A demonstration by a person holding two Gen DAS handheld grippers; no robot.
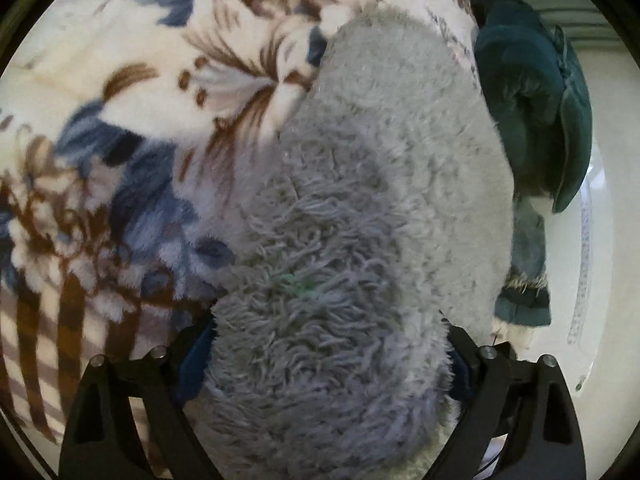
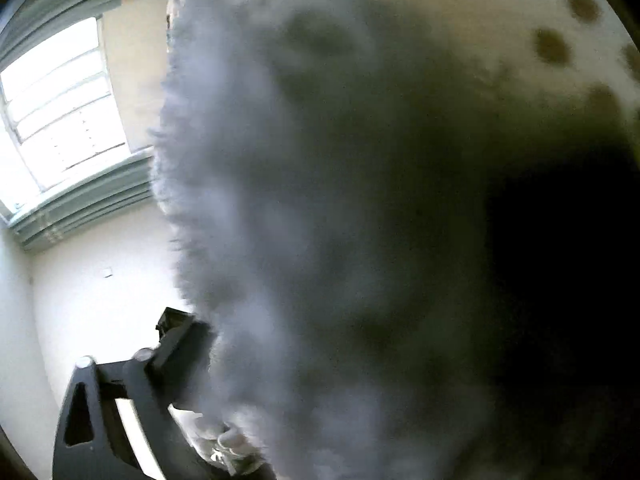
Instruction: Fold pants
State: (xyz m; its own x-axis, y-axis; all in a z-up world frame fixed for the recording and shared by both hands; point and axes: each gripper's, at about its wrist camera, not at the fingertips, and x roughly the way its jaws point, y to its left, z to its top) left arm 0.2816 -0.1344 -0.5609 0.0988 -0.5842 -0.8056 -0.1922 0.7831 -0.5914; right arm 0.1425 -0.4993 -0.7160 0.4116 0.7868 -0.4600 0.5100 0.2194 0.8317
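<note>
Pants (image 1: pixel 360 200), grey and shaggy, filled the gap between the left tool's (image 1: pixel 328 364) two black fingers, which pinched a thick bunch of the fleece; the rest lay ahead on a floral blanket (image 1: pixel 120 120), with a teal garment (image 1: pixel 532 92) just beside its far right edge. In the right wrist view the pants (image 2: pixel 320 220) hung blurred against the lens, covering the right tool (image 2: pixel 224 360) except one finger; whether it gripped could not be told. A window (image 2: pixel 60 108) showed at left.
</note>
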